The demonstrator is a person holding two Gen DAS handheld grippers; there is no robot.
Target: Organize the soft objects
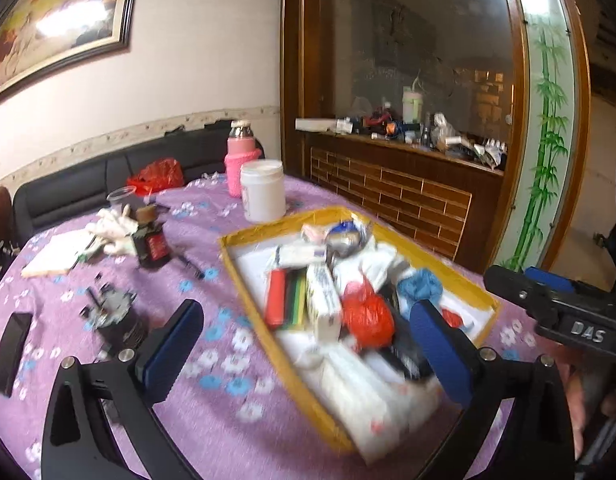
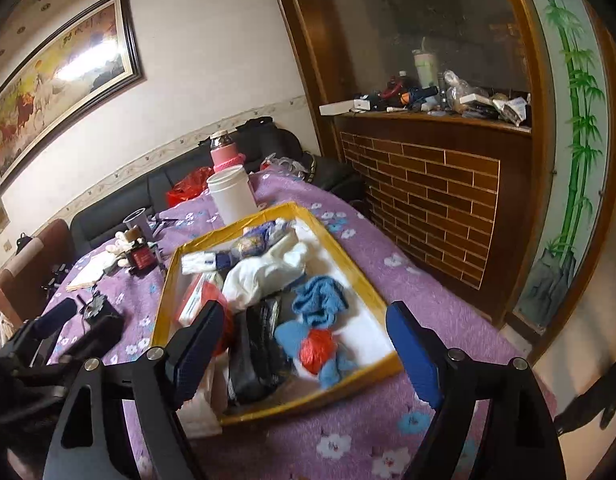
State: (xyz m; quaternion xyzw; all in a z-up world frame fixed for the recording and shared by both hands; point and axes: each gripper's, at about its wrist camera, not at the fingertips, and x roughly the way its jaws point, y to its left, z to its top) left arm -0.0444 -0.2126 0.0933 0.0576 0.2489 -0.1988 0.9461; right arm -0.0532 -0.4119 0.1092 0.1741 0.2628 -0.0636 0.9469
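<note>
Inside the yellow-rimmed tray [image 2: 164,292] lie blue cloth [image 2: 322,300] and white bags [image 2: 268,268]; both grippers' fingers wide, empty.

Purple flowered tablecloth [image 2: 388,276], yellow-rimmed tray [image 2: 348,264], blue cloth [image 2: 320,300]

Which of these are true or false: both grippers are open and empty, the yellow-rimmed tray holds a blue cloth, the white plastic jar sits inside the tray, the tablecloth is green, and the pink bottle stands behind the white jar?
1. Both the left gripper and the right gripper are open and hold nothing. True.
2. The yellow-rimmed shallow tray holds a crumpled blue cloth. True.
3. The white plastic jar sits inside the tray. False: it stands on the table beyond the tray's far end.
4. The tablecloth is green. False: it is purple with white and blue flowers.
5. The pink bottle stands behind the white jar. True.
</note>
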